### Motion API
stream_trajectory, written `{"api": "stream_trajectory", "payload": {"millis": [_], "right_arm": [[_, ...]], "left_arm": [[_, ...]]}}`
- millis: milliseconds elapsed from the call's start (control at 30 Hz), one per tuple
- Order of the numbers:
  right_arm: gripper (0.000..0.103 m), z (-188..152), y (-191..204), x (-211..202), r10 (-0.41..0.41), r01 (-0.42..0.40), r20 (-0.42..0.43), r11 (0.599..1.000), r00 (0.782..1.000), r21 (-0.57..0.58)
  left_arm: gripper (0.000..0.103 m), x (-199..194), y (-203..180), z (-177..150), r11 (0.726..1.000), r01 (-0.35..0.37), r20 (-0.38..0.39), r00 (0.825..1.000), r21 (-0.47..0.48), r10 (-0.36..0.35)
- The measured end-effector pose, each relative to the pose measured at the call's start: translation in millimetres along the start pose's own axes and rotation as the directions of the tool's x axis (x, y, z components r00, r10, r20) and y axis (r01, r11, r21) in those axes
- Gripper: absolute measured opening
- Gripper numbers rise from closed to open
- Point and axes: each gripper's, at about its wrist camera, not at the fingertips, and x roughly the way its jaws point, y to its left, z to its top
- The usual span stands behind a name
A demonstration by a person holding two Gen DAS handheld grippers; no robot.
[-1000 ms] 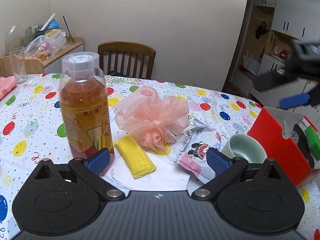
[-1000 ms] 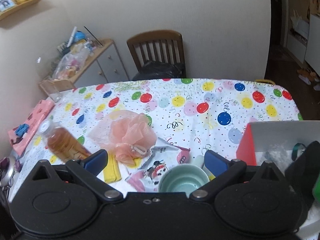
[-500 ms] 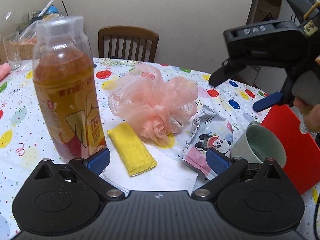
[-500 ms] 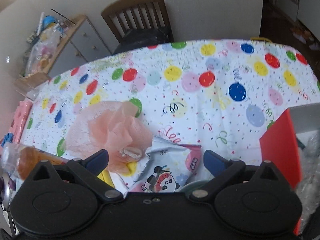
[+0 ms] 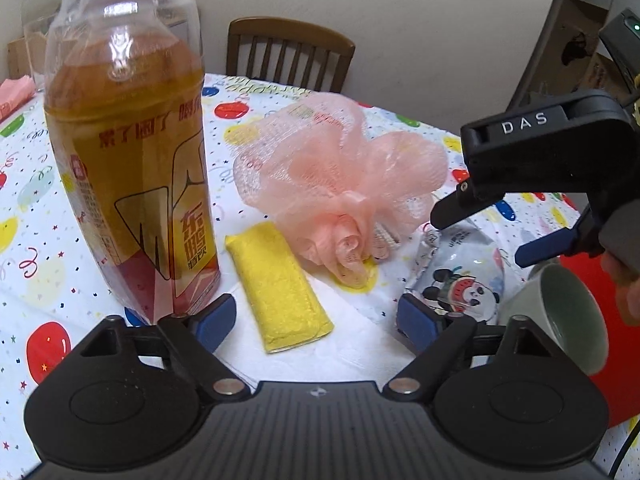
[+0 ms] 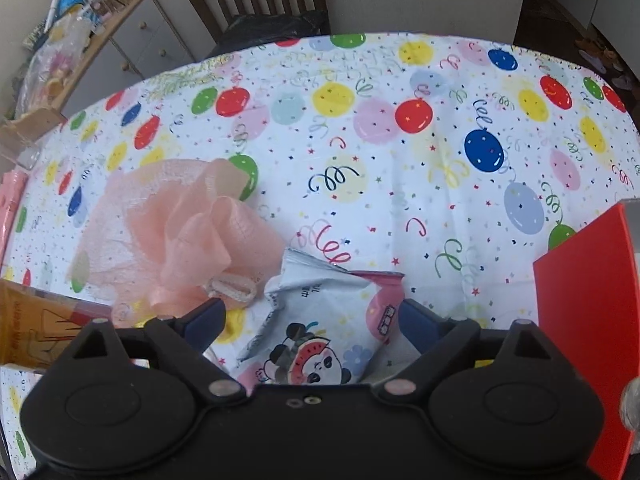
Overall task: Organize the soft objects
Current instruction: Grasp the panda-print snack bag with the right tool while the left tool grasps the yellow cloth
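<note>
Here, on the balloon-print worktop [image 6: 400, 208]: pink mesh puff [image 5: 340, 188] at centre, yellow sponge [image 5: 280, 288] just in front, panda-print packet [image 6: 320, 340] to the right. Left claw [image 5: 316, 320] closing, pads astride the sponge, not yet pressing. Right claw [image 6: 308, 320] closing, astride the packet, nothing gripped. Probably light, squashy, springy; best pinched across the sponge's narrow sides, the packet at its crinkly middle. Likely to slip if barely nipped.

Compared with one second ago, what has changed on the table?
Both grippers came down closer, jaws closing: left gripper toward the yellow sponge, right gripper over the panda packet. Nothing is gripped. Bottle, pink bath puff and cup stayed.
</note>
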Motion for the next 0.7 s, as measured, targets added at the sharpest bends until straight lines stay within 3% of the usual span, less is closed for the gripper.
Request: {"api": "stream_trajectory", "payload": {"millis": [200, 267, 367, 567, 700], "right_arm": [[0.094, 0, 3, 13, -0.020, 0.020, -0.020, 1.000, 1.000, -0.009], [0.093, 1, 4, 14, -0.019, 0.019, -0.019, 1.000, 1.000, -0.007], [0.093, 1, 7, 19, -0.034, 0.033, -0.026, 0.999, 0.999, -0.027], [0.092, 1, 17, 27, -0.058, 0.056, -0.031, 0.995, 0.998, -0.079], [0.081, -2, 24, 31, -0.098, 0.095, -0.018, 0.987, 0.995, -0.128]], "left_arm": [[0.081, 8, 4, 3, 0.999, -0.006, -0.010, 1.000, -0.033, 0.006], [0.070, 10, 4, 4, 0.999, -0.007, -0.009, 1.000, -0.038, 0.007], [0.064, 17, 10, 5, 0.997, -0.026, -0.039, 0.999, -0.070, 0.024], [0.060, 22, 16, 8, 0.995, -0.039, -0.039, 0.999, -0.089, 0.035], [0.046, 23, 14, 10, 0.995, -0.063, -0.034, 0.998, -0.071, 0.061]]}}
